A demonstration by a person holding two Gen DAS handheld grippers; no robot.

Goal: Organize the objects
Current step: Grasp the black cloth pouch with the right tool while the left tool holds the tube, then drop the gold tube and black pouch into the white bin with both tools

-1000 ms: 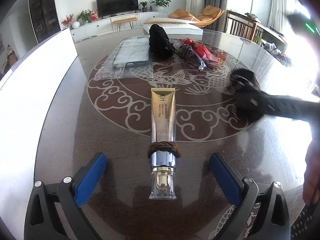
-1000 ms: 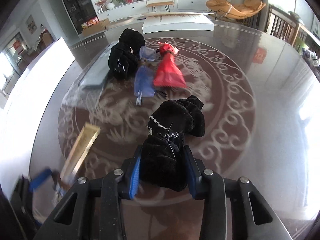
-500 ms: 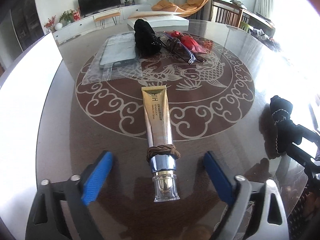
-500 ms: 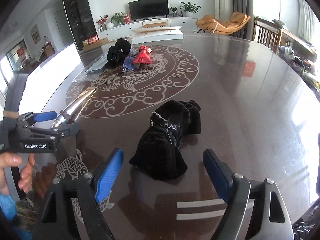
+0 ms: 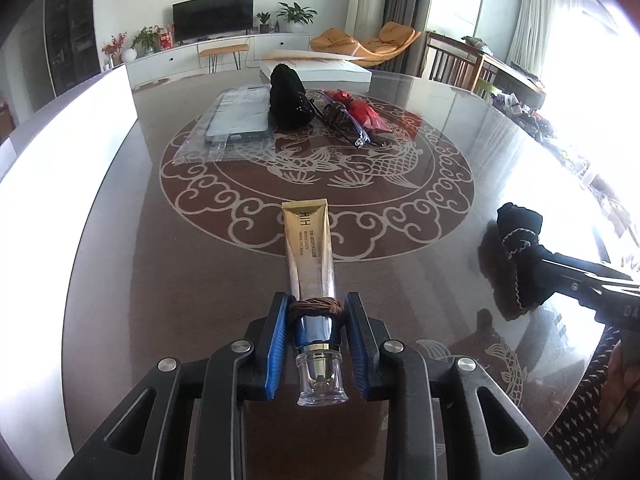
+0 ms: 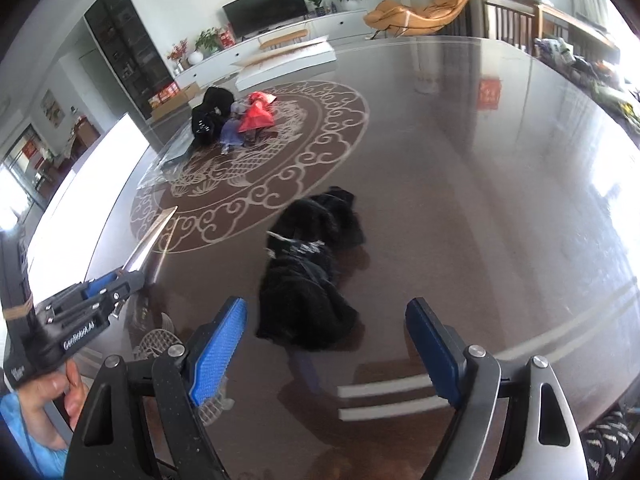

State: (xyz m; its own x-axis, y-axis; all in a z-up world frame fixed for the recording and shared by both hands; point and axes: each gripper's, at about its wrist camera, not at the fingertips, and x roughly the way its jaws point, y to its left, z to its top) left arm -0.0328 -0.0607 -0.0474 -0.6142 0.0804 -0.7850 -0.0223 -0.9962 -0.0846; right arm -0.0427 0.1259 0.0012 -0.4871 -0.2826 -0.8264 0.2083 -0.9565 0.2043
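Left tongs [image 5: 316, 334] clamped on the gold tube [image 5: 311, 258] at its banded neck, tube lying on the table [image 5: 180, 272], cap end near. Right tongs [image 6: 326, 344] wide, empty, black pouch [image 6: 308, 276] lying just beyond them. Step in hand: grasping the tube. Next, probably lift and carry it to the far pile: phone case [image 5: 240, 114], second black pouch [image 5: 288, 96], red bag [image 5: 362, 112].

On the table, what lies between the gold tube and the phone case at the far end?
Nothing: in the left wrist view only bare patterned table separates the gold tube from the phone case.
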